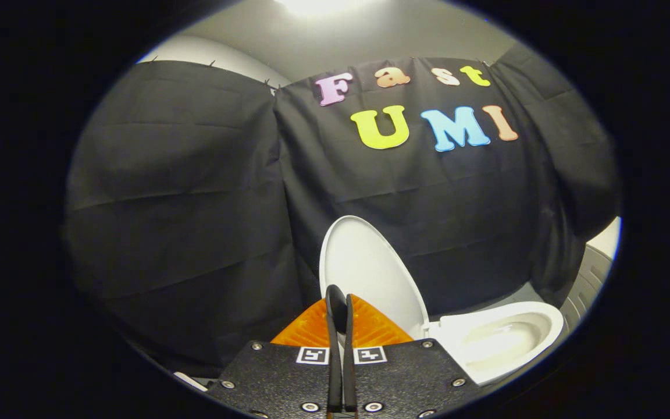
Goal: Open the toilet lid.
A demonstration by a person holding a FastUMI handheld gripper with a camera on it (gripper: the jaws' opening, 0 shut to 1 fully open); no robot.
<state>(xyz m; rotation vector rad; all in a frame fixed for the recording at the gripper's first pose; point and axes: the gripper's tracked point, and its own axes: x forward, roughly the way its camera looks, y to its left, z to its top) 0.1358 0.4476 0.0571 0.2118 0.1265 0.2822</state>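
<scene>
Nearest to us, the claw (341, 299) shows its two fingers (333, 349) pressed side by side with hardly a sliver of gap, so we read it as closed on nothing; no object sits between them. At their base we see two dark textured plates (405, 378) with screws, each carrying a small square black-and-white marker (313, 355) close to the fingers, and an orange ribbed part (373, 329) spreads out behind the fingers on both sides. Just beyond the fingertips stands the toilet lid (364, 267), white and oval, raised upright with its inner face turned toward the bowl and its back close to the booth wall; the fingertips overlap its lower part in our view, though we cannot tell whether they touch it. To the right of the fingers, and joined to the lid at the hinge, lies the open toilet bowl (509, 337), its white rim and hollow plainly exposed. Beside the bowl on the far right we make out a pale grey ribbed surface (588, 282). Behind everything hangs the black cloth wall (184, 203), creased in folds, and above it a pale ceiling (370, 35) with a bright light (317, 4).
</scene>
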